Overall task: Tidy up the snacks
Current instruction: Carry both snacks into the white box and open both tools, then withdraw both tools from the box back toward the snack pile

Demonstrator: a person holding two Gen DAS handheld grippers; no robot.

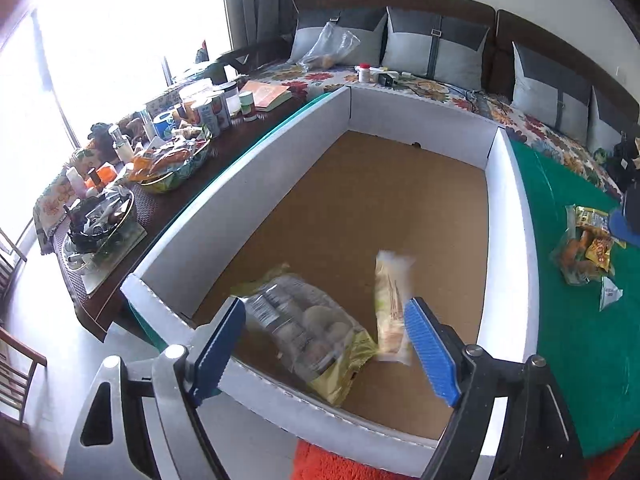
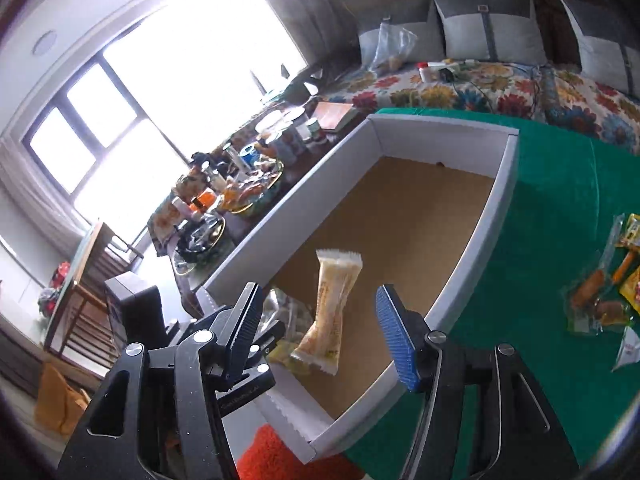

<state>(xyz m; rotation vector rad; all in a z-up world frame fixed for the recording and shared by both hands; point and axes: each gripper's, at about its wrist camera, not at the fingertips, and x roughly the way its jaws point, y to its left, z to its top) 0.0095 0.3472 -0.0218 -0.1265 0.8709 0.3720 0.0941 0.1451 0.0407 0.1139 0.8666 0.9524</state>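
Both sets of fingers stand apart w/ nothing pressed between them: the left gripper (image 1: 324,348) hangs over the near end of the cardboard box (image 1: 224,200), the right gripper (image 2: 320,336) over the same end from the green-cloth side. Between the right fingers (image 2: 394,340), but clear of both pads, is a slim yellow snack bar (image 2: 332,308) in a crimped wrapper, blurred in the left view, so prob. loose and dropping into the box rather than held. Beside it, on the box's brown floor near the front wall, lies a clear bag of round pastries (image 1: 308,332) w/ yellow edging. Judging by looks: the bar is light, wrapper slick & crinkly, contents likely soft, so pinch across the middle of the body, not the thin sealed ends, which would slide or fold. The pastry bag is floppy & crushable; take it by a gathered top edge or the flat seal, gently. Further out on the tabletop w/ the green cloth (image 2: 540,240) sits a pile of remaining snacks (image 2: 608,296), orange/yellow packets, well apart from the box.
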